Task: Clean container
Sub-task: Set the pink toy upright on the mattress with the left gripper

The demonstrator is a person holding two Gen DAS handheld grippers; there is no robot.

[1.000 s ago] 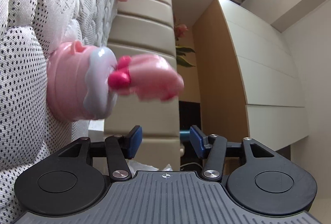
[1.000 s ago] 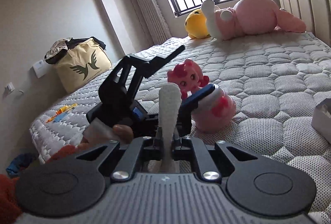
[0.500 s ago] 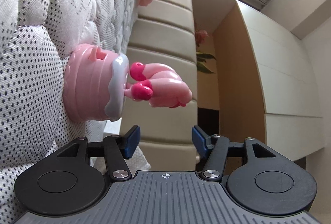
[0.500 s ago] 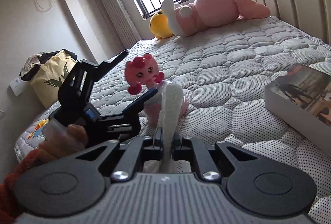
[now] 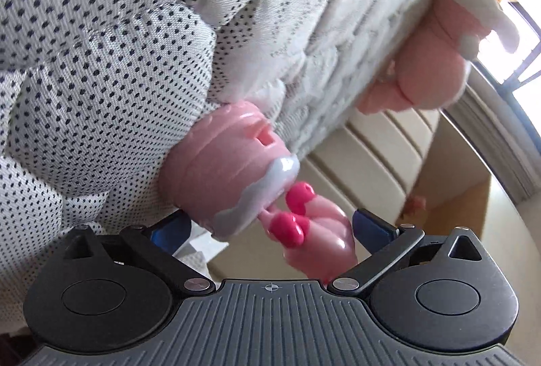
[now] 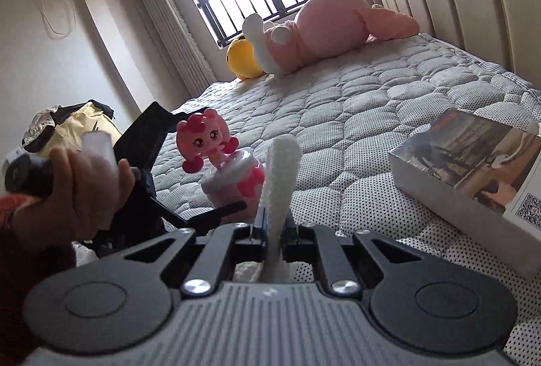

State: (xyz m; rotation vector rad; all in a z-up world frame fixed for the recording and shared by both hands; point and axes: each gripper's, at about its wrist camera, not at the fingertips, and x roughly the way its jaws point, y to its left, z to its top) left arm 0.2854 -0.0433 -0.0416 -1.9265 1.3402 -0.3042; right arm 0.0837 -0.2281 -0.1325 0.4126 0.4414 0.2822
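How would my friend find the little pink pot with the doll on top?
Look at the quilted mattress, with the big pink plush far off by the window. Nearer, left of the grey box, stands the small pink container. Unlike the soft toys, it is hard plastic, with a white frilly lid and a pink-haired doll figure on top.

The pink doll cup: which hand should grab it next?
Probably the left. The left tool is open, with its fingers on either side of the pink doll cup on the mattress. The right tool is shut on a white cloth, ready for wiping.
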